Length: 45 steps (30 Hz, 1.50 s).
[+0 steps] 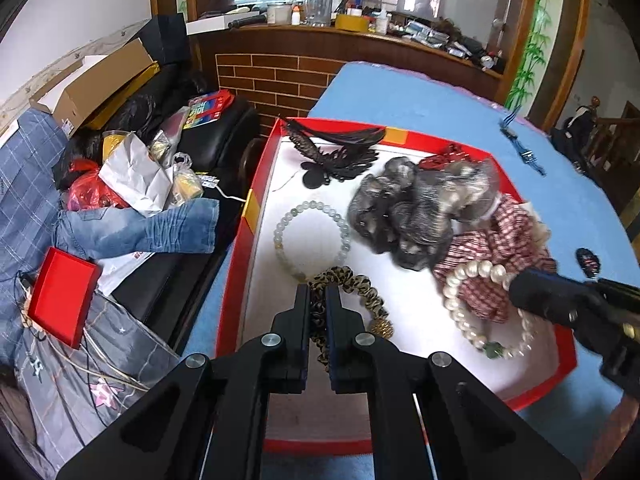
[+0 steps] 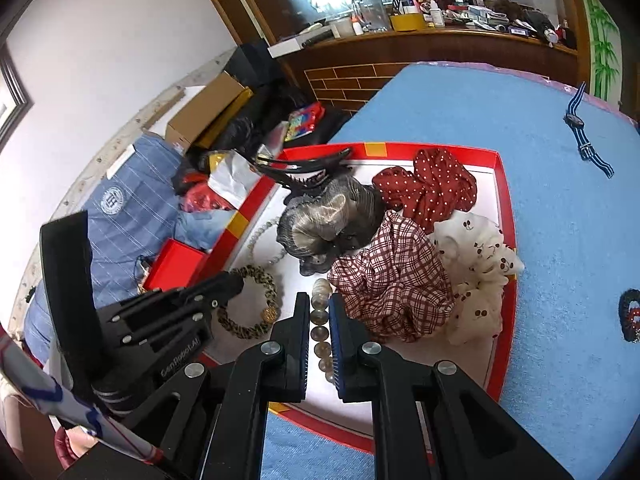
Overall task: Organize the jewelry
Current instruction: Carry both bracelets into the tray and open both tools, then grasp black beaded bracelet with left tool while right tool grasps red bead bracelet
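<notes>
**Two matte-black handheld tools, seen from their own cameras**

The left tool [image 1: 318,300] is matte black plastic, its two flat fingers [image 1: 301,320] hinged on angular arms fastened with round silver bolts. The right tool [image 2: 319,312] matches it, with blue ribbed edging on one finger pad [image 2: 335,344]. Seen from the right wrist, the left tool's body carries small silver screws, pale lettering and a broad black strap.

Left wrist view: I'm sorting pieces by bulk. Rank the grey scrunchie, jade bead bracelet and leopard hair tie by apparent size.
1. grey scrunchie
2. jade bead bracelet
3. leopard hair tie, unsure: partly hidden, nearer the camera.
</notes>
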{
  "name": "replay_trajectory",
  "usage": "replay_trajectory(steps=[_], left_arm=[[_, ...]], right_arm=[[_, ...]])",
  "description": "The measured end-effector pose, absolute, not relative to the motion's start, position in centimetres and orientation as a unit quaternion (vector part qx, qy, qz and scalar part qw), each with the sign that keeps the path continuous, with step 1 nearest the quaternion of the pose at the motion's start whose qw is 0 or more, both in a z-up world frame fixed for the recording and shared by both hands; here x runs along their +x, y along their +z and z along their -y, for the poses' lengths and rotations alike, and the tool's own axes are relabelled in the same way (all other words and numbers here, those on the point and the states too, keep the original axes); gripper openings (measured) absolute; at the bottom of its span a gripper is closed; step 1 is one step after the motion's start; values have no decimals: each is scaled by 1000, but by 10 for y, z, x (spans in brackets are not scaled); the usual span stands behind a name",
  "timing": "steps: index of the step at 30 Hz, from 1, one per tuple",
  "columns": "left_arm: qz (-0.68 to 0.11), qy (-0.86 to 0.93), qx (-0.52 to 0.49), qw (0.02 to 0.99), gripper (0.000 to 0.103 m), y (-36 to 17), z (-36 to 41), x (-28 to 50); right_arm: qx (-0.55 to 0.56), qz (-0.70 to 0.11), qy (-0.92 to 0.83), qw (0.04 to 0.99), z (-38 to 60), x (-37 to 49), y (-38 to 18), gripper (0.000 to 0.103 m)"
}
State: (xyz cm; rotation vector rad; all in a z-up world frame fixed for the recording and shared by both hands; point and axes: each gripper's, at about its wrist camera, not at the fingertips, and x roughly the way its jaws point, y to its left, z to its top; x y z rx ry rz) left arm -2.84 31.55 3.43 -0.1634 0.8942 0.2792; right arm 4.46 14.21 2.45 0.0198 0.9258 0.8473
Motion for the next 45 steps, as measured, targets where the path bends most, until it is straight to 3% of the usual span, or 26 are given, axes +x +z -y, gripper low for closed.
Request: replay_trajectory(steps=[20, 22, 24, 28, 37, 45], left_arm=[[-434, 158, -83, 883, 7, 31, -331, -25], [-433, 158, -83, 884, 9, 32, -330, -27], [-429, 158, -82, 886, 20, 34, -329, -28], [-424, 157, -77, 889, 20, 39, -325, -29], [-398, 147, -66, 903, 20, 66, -303, -38], [-384, 92, -23, 918, 25, 92, -228, -28]], right_arm=[[18, -462, 419, 782, -191, 68, 10, 12], [20, -461, 417, 783, -189, 69, 11, 12], [28, -459, 422, 782, -186, 69, 14, 12], [32, -446, 428, 786, -178, 66, 25, 12], [59, -416, 420, 804, -120, 62, 50, 12], [94, -402, 367, 834, -15, 81, 62, 12]])
